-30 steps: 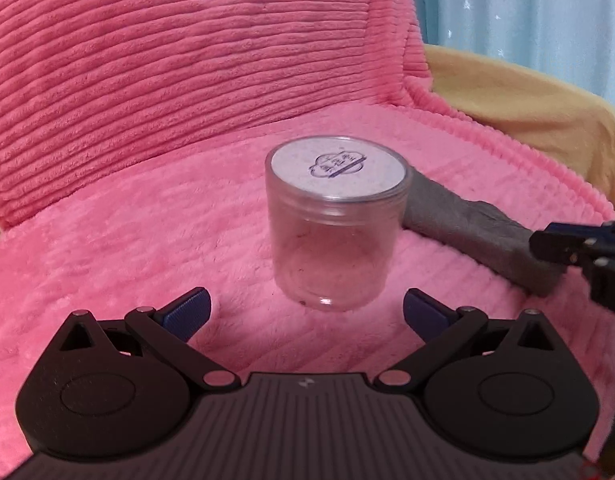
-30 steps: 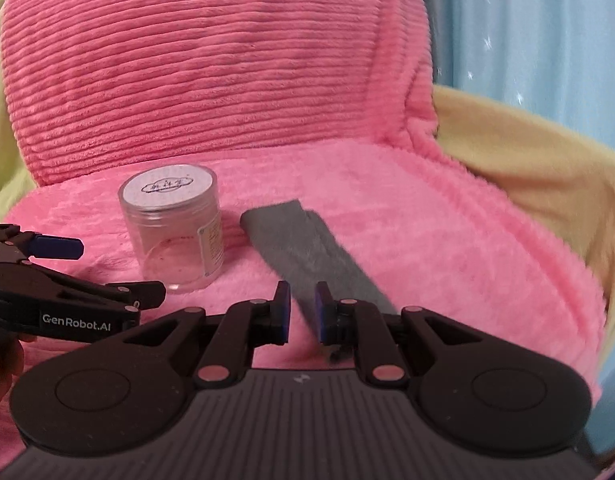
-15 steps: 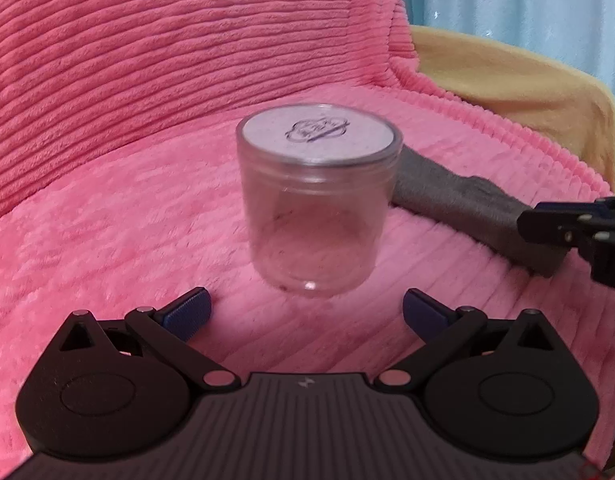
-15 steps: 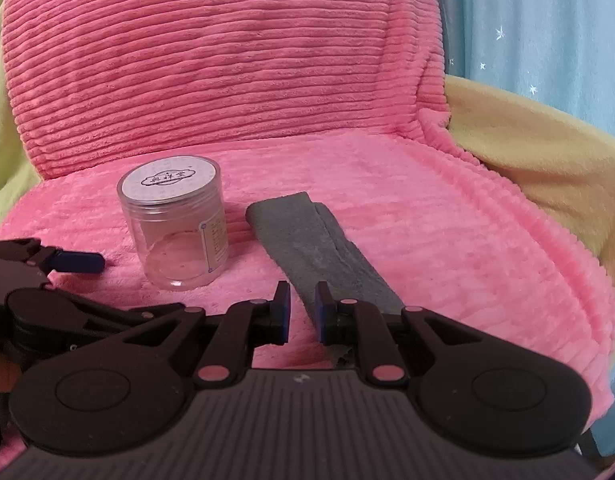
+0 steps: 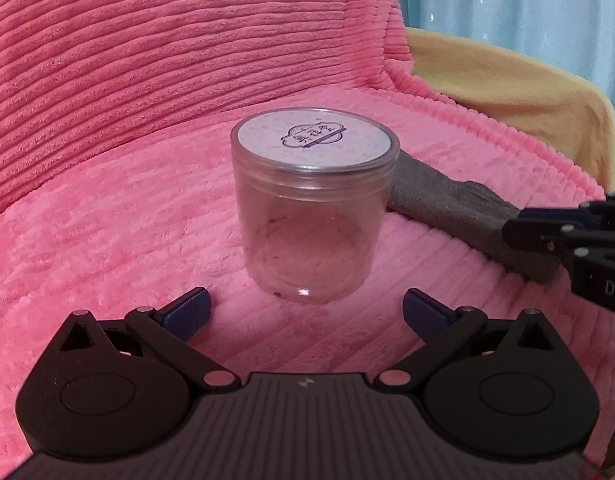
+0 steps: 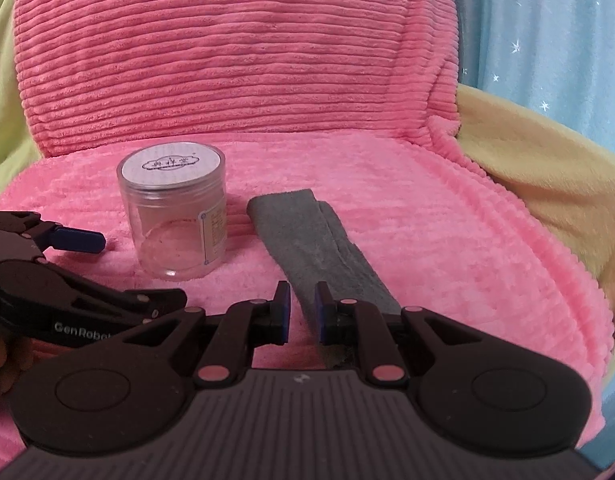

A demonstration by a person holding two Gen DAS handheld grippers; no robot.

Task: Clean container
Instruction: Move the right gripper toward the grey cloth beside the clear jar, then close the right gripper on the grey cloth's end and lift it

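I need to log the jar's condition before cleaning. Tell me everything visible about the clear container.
The clear container is a round jar of see-through plastic, standing upright on the pink blanket. Its lid is on, topped by a pale round sticker with a dark printed emblem. A paper label runs down one side. Small specks and smears cling inside; otherwise it looks empty. The grey cloth lies beside it. Neither gripper touches it.

The jar (image 5: 313, 216) in front of my left gripper (image 5: 305, 312) is clear, shiny plastic with a smooth paper sticker (image 5: 313, 140) on its lid. The pink blanket (image 6: 427, 208) is soft, fluffy cloth with ridges, and the gray cloth (image 6: 319, 248) looks dull and a bit fuzzy. My right gripper (image 6: 301, 312) is matt black plastic with blue pads (image 6: 322, 312).
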